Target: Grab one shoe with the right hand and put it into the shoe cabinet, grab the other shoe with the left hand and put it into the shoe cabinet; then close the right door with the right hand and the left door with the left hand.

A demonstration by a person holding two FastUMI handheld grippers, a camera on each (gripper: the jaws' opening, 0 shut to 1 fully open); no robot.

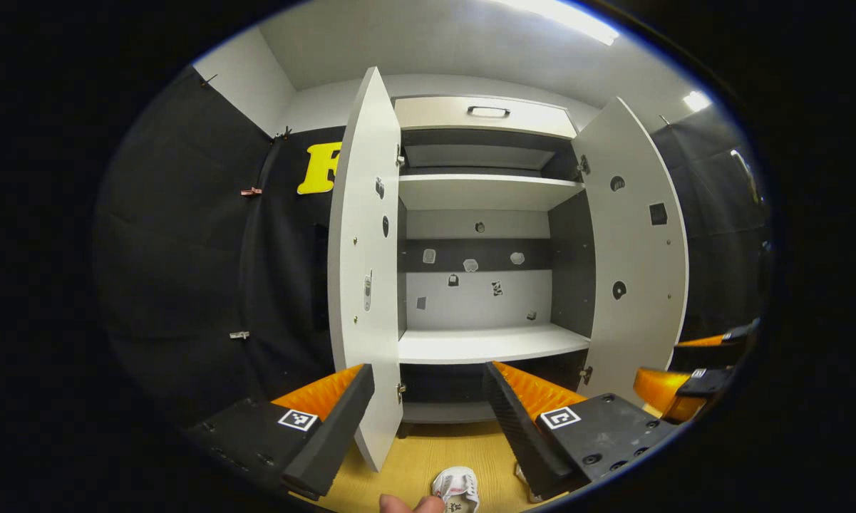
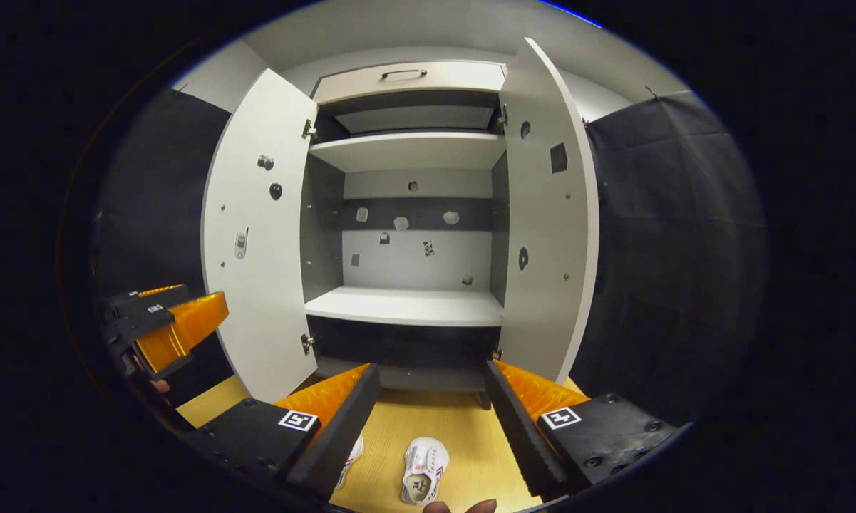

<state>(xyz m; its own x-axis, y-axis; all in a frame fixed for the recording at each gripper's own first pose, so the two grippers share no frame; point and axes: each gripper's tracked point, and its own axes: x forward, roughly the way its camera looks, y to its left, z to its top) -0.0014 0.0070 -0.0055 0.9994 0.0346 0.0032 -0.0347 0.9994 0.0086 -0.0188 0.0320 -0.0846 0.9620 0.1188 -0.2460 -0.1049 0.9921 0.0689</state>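
Note:
A white shoe cabinet stands ahead with its left door (image 1: pixel 363 271) (image 2: pixel 256 235) and right door (image 1: pixel 638 249) (image 2: pixel 545 214) swung wide; its lower shelf (image 1: pixel 492 343) (image 2: pixel 406 306) is bare. On the wooden floor in front lies one white shoe (image 1: pixel 456 490) (image 2: pixel 424 470). The other shoe (image 2: pixel 351 456) is half hidden behind a finger. My left gripper (image 1: pixel 428 374) (image 2: pixel 167 306) is open, above the floor, holding nothing. My right gripper (image 2: pixel 431 370) (image 1: pixel 677 367) hovers open over the shoes, also holding nothing.
The cabinet has an upper shelf (image 2: pixel 406 149) and a drawer with a handle (image 1: pixel 488 111) on top. Black cloth walls flank it on both sides. A person's fingertips (image 1: pixel 410 504) (image 2: pixel 463 507) show at the bottom edge. The light wooden floor (image 2: pixel 463 434) stretches before the cabinet.

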